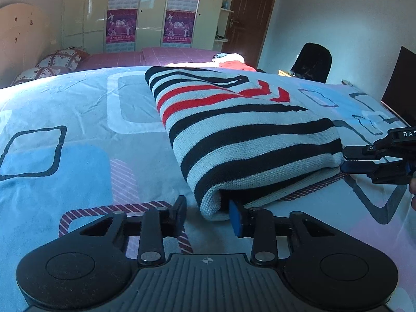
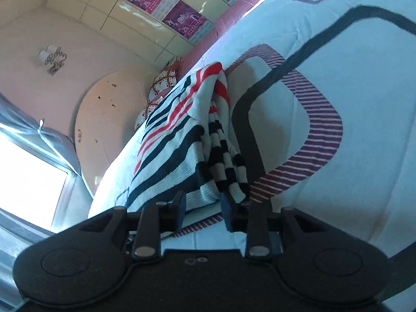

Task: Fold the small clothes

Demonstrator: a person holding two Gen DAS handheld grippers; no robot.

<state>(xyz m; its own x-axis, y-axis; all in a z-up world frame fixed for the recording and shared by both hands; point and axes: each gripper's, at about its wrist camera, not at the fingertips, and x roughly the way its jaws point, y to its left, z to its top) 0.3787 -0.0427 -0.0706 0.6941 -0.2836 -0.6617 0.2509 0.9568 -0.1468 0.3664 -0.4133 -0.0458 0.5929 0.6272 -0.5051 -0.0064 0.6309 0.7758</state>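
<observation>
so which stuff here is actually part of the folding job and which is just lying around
Part of the job:
- striped sweater, folded on the bedspread
- left gripper at its near corner
- right gripper at its right edge

Just lying about:
- red and white clothes on the far bed
- patterned pillows
- black chair
- posters on the wardrobe

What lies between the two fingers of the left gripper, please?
The near corner of the folded striped sweater lies between the fingers of the left gripper, on the bed cover; the left wrist view shows it.
</observation>
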